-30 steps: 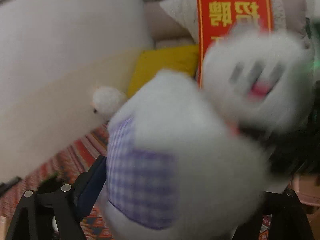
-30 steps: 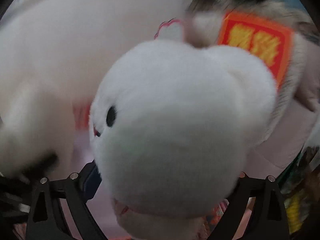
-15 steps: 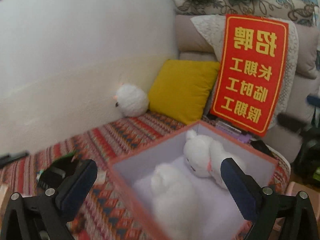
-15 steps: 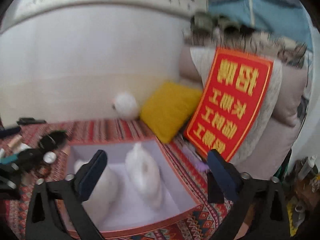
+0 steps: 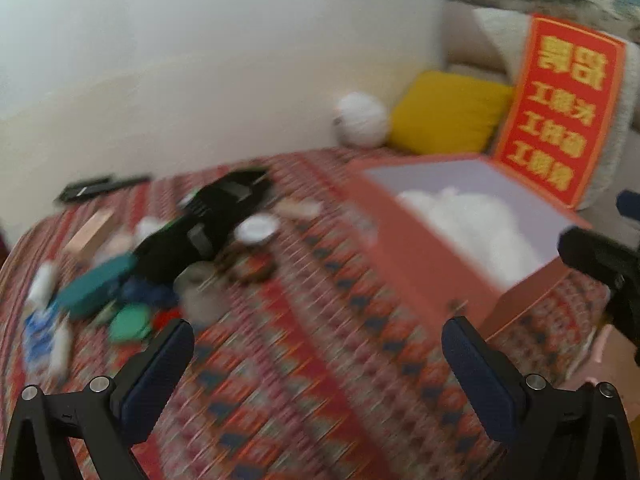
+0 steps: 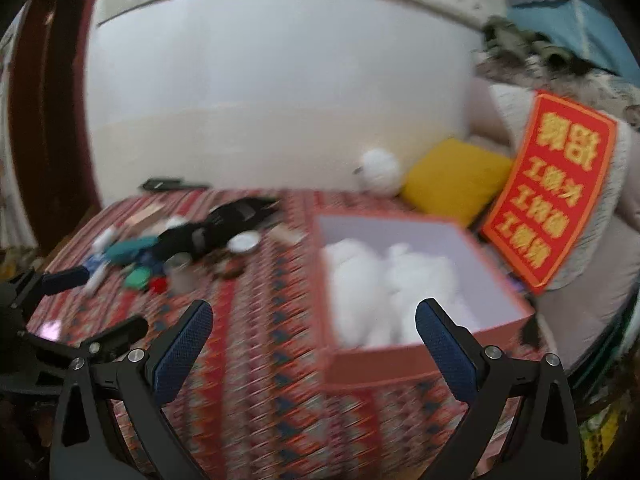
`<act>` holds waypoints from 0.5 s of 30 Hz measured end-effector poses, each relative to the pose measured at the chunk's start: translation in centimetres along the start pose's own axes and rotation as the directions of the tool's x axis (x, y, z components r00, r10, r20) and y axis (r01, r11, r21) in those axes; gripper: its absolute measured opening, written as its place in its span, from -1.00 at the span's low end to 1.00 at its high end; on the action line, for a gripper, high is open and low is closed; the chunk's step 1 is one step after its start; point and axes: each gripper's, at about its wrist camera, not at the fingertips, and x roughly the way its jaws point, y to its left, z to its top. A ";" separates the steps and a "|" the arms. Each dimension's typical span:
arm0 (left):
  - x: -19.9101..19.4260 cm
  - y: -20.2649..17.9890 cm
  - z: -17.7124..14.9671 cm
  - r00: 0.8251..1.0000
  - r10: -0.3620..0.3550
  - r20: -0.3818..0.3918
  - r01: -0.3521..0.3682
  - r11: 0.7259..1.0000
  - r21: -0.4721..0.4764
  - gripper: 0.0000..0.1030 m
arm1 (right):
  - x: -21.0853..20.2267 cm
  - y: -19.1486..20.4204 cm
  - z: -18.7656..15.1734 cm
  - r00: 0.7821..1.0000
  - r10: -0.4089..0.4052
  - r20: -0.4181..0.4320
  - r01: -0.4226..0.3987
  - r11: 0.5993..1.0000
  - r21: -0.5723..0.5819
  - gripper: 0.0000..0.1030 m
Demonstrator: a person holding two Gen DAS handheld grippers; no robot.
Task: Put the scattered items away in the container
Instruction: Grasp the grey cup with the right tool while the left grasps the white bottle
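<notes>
Now both the left gripper (image 5: 318, 354) and right gripper (image 6: 314, 332) gape wide and empty at lower frame, having dropped the two white plush toys (image 6: 384, 280) into the salmon-pink cardboard box (image 6: 404, 364) right of centre, leaving the scattered clutter (image 6: 172, 252) further left.

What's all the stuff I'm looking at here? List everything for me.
box: one, salmon pink, open on the patterned cloth, right side
plush toys: two, white, inside the box
fluffy ball: one, white, by the wall
cushion: one, yellow, right of the ball
sign: one, red with yellow characters, leaning behind the box
small clutter: a blurred heap, black, teal, green, white, left of the box
patterned cloth: one, red, under everything
left hand-held gripper: open, empty
right hand-held gripper: open, empty
</notes>
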 end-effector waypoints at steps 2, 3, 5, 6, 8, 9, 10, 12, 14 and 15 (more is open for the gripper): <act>-0.4 2.5 -1.7 0.999 0.032 -0.015 -0.033 0.999 -0.037 0.98 | 0.8 2.8 -0.9 0.999 0.044 -0.031 -0.045 0.999 -0.022 0.99; -0.7 3.8 -2.4 0.999 0.049 -0.023 -0.050 0.997 -0.059 0.98 | 1.2 4.3 -1.3 0.997 0.065 -0.046 -0.067 0.997 -0.034 1.00; -1.0 6.5 -3.7 0.996 0.084 -0.039 -0.088 0.990 -0.108 0.98 | 1.9 6.7 -1.9 0.993 0.095 -0.065 -0.099 0.994 -0.054 0.99; -1.0 7.6 -4.3 0.994 0.103 -0.044 -0.108 0.986 -0.126 0.98 | 2.3 7.7 -2.1 0.992 0.105 -0.071 -0.109 0.992 -0.062 0.99; -1.1 9.8 -5.3 0.989 0.139 -0.056 -0.146 0.976 -0.160 0.98 | 3.2 9.4 -2.5 0.990 0.119 -0.081 -0.125 0.990 -0.071 0.99; -1.0 10.7 -5.7 0.986 0.152 -0.062 -0.160 0.972 -0.171 0.98 | 3.8 10.2 -2.7 0.988 0.128 -0.087 -0.135 0.988 -0.071 0.99; -0.8 11.7 -6.1 0.984 0.165 -0.072 -0.175 0.967 -0.182 0.98 | 4.3 11.0 -2.8 0.986 0.136 -0.093 -0.143 0.987 -0.070 0.99; -0.4 13.0 -6.4 0.981 0.178 -0.082 -0.191 0.962 -0.196 0.98 | 5.6 12.4 -3.0 0.983 0.150 -0.105 -0.157 0.985 -0.065 0.99; 0.3 14.4 -6.5 0.977 0.194 -0.091 -0.209 0.957 -0.202 0.98 | 7.0 13.5 -3.0 0.980 0.158 -0.117 -0.166 0.984 -0.061 0.99; 0.8 15.0 -6.4 0.975 0.200 -0.095 -0.216 0.955 -0.203 0.98 | 7.6 13.9 -3.0 0.979 0.162 -0.123 -0.170 0.984 -0.058 0.99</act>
